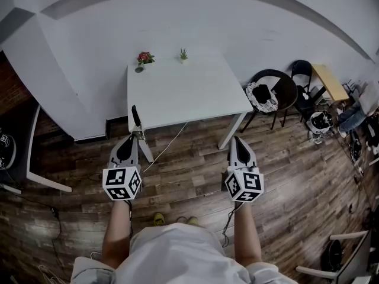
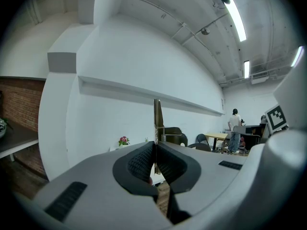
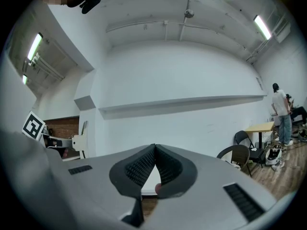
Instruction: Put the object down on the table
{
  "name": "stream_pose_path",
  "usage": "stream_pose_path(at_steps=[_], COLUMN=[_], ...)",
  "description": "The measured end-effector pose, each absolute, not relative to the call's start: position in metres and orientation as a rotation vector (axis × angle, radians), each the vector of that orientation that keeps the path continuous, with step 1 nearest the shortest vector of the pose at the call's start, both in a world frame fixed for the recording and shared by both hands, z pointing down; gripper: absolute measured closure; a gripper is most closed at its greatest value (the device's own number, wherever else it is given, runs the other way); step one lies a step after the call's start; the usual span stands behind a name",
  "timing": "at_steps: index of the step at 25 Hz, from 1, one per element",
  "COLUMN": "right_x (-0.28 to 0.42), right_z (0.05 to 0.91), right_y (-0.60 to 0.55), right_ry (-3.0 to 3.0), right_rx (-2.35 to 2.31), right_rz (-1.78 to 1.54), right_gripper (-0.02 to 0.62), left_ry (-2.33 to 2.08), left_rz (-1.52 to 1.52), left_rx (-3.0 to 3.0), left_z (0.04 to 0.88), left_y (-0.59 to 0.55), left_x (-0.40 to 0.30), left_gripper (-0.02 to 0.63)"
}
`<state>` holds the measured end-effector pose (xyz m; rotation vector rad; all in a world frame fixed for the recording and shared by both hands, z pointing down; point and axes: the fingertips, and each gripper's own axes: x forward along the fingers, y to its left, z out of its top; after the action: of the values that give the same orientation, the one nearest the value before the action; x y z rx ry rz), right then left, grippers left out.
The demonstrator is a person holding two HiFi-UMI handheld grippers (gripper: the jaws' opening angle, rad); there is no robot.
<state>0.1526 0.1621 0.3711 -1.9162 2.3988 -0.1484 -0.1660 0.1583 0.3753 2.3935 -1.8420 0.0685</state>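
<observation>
Clamping a thin tool (image 1: 135, 116), left gripper (image 1: 138, 136) faces table (image 1: 189, 93) bearing flowers (image 1: 144, 57); right gripper (image 1: 235, 139) closed.

Head view steeply down, gripper views forward, sharing wall (image 1: 189, 28)

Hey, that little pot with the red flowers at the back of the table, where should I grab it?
Grip the flower pot low, under the blooms, from the table's near side, using the right gripper, since the left gripper holds a thin tool. It stands upright at the back left corner by the wall, so probably only its front is open.
</observation>
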Motion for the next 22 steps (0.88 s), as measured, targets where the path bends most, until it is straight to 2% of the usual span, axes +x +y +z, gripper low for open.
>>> stream_pose_path(at_steps=[22], right_x=[0.227], right_z=[0.394], right_y=[0.136], right_ry=[2.519], right_rx=[-1.766], right_rz=[-0.189], right_gripper=[0.588], left_ry=[-1.928], left_rz=[0.066], left_rx=[2.342], left_z=[0.377], left_y=[0.148], left_x=[-0.073], left_gripper=[0.586])
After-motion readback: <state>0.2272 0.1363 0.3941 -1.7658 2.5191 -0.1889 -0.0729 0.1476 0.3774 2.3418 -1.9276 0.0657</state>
